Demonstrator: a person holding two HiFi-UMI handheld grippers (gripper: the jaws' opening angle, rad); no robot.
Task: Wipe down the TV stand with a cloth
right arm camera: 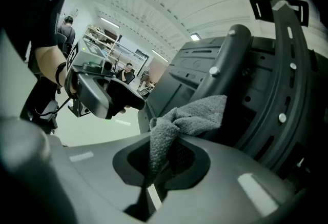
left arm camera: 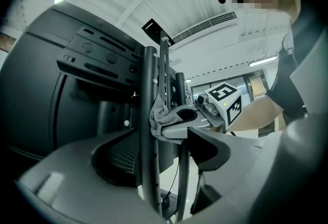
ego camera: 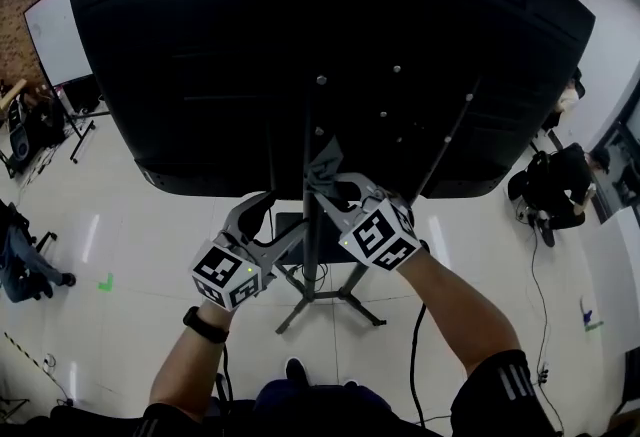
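Note:
The grey cloth (ego camera: 325,168) is bunched between the jaws of my right gripper (ego camera: 332,187), which is shut on it. The cloth (right arm camera: 190,114) presses against the black upright bracket (right arm camera: 287,89) behind the big black TV (ego camera: 330,55). In the left gripper view the cloth (left arm camera: 159,114) touches the stand's pole (left arm camera: 149,130). My left gripper (ego camera: 275,225) is open, its jaws either side of that pole (ego camera: 307,245), just left of and below the right gripper (left arm camera: 177,121). The stand's legs (ego camera: 325,303) rest on the floor beneath.
People sit at desks at the far left (ego camera: 20,255) and right (ego camera: 560,185). A whiteboard (ego camera: 55,30) stands at the back left. Cables (ego camera: 540,305) trail over the pale tiled floor, and a green tape mark (ego camera: 105,282) lies at the left.

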